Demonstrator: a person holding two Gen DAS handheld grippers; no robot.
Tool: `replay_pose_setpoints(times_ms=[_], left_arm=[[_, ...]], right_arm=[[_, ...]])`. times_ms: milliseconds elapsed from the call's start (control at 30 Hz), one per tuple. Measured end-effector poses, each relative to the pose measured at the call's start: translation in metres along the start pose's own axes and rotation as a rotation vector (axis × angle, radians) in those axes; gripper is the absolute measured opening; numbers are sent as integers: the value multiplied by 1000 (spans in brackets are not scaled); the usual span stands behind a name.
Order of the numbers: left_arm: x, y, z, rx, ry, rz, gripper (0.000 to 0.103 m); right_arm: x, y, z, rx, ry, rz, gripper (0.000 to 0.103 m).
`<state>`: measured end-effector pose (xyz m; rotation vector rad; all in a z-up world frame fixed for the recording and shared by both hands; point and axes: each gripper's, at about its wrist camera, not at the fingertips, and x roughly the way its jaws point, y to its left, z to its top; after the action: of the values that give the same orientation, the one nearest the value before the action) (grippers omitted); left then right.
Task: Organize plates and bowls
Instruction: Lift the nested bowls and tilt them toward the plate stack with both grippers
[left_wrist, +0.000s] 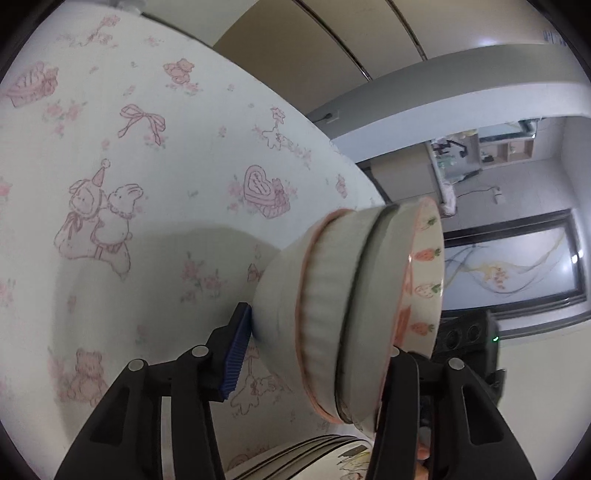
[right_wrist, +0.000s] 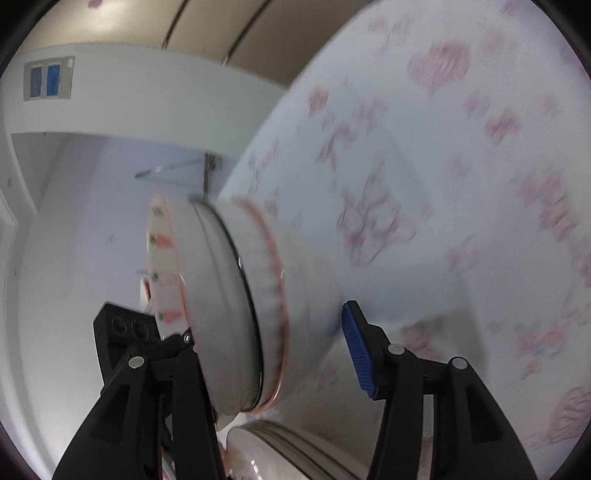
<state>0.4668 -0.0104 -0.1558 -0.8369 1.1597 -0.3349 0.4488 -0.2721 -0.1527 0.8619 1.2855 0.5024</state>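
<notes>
A stack of three nested bowls hangs just above the tablecloth, seen sideways because both views are rolled. The outer bowls are pale grey-white, one with a pink rim. The innermost bowl has carrots and strawberries printed inside. My left gripper is shut on the stack: its blue pad presses the bottom bowl's base, and the other finger is hidden inside the top bowl. From the opposite side my right gripper clamps the same stack of bowls, its blue pad at the base. That view is blurred.
A stack of plates lies close below the bowls, and the same plates show under my right gripper. The tablecloth is white with pink bears, bows and hearts. Beyond the table edge lie the room floor and a wall.
</notes>
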Motion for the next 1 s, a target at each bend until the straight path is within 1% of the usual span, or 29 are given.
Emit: replay_pose_setpoints(times_ms=[67,233,400,567,767,1000], left_arm=[[0,-3,-3,9,-12,17,50],[1,-1,-4,12,-15,20,50],[-1,-3,-5,17,-8,30,49],[-7,-2,-5,2,2,21,49],[-20,-14,-5,34,-27,12,49],[-50,-36,-10,85,-75,-5,49]], right_arm=[[0,-3,1,28,1,6,45],[-1,-4,2,45,-13,12,44],[-2,-4,-2,32,-15,-1,44],[-5,7,-3,-2,-22,-40,44],[-14,16,-5,-26,-43,-21,44],[-34,36,-12,-65,-82,11,44]])
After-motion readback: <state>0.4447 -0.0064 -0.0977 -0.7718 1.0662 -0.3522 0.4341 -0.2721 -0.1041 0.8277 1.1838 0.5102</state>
